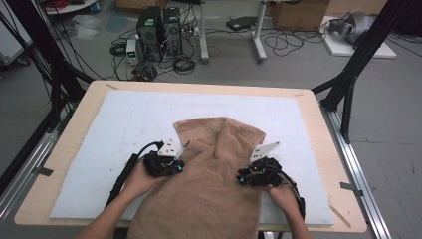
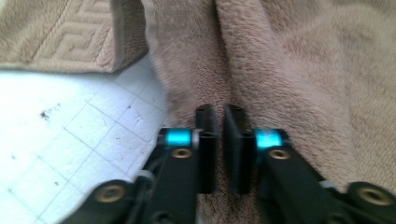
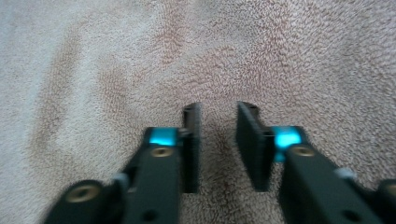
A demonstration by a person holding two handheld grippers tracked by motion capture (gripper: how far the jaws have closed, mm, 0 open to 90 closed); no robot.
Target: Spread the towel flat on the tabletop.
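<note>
A tan towel (image 1: 209,189) lies rumpled on the white mat (image 1: 124,119), its far end folded over and its near end hanging off the table's front edge. My left gripper (image 1: 176,164) sits at the towel's left edge. In the left gripper view its jaws (image 2: 222,112) stand nearly together, pinching a ridge of the towel (image 2: 303,70) beside the mat (image 2: 70,121). My right gripper (image 1: 244,177) rests on the towel's right side. In the right gripper view it (image 3: 218,109) is open, jaws apart, tips against the pile of the towel (image 3: 116,60).
The mat covers most of a wooden table (image 1: 308,104). Black frame posts (image 1: 348,84) rise at the table's right and left sides. Computer towers (image 1: 159,27) and cables lie on the floor beyond the far edge.
</note>
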